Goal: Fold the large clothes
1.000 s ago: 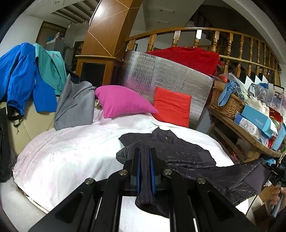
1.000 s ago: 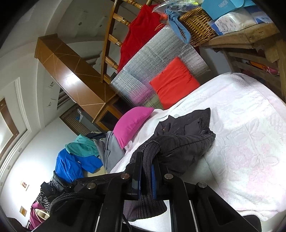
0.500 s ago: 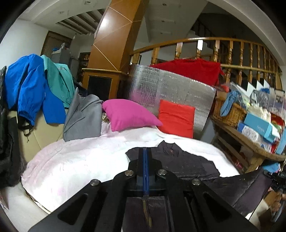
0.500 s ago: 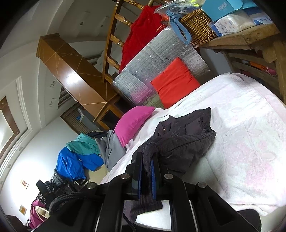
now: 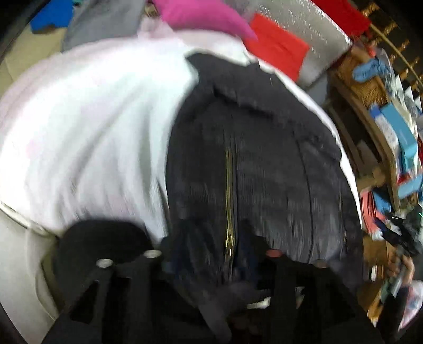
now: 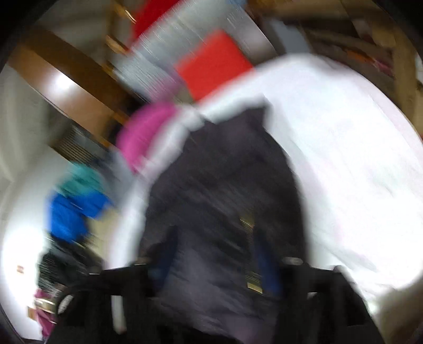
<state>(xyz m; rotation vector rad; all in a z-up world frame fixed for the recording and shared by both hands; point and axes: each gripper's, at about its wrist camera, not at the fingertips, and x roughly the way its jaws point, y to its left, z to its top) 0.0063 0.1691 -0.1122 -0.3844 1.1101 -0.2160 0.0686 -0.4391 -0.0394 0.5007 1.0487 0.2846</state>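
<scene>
The dark quilted jacket point(image 5: 264, 158) lies front-up on the white bedspread point(image 5: 92, 119), its collar toward the far pillows and its brass zipper point(image 5: 229, 201) running straight down toward the camera; both views are smeared by motion blur, the right wrist view heavily so. The left claw point(image 5: 214, 251) stands open over the jacket's lower front, its two blue-padded fingers point(image 5: 179, 254) spread either side of the zipper's lower end with dark fabric showing between them; whether the pads touch the cloth cannot be told. In the right wrist view the right claw point(image 6: 214, 254) is likewise open, its blue pads point(image 6: 264, 262) set wide apart above the jacket point(image 6: 224, 185), a short brass stretch of zipper point(image 6: 247, 222) just inside the right-hand finger. Beyond the jacket's collar lie a magenta pillow point(image 5: 201, 16) and a red cushion point(image 5: 275, 47) against a silver foil-faced panel point(image 5: 304, 23); a grey garment point(image 5: 103, 23) sits left of the pillow. To the right of the bed a wooden shelf point(image 5: 370, 127) carries a wicker basket point(image 5: 362, 84) and blue boxes point(image 5: 399, 135). A hand point(image 5: 401, 267) shows at the right edge of the left wrist view.
</scene>
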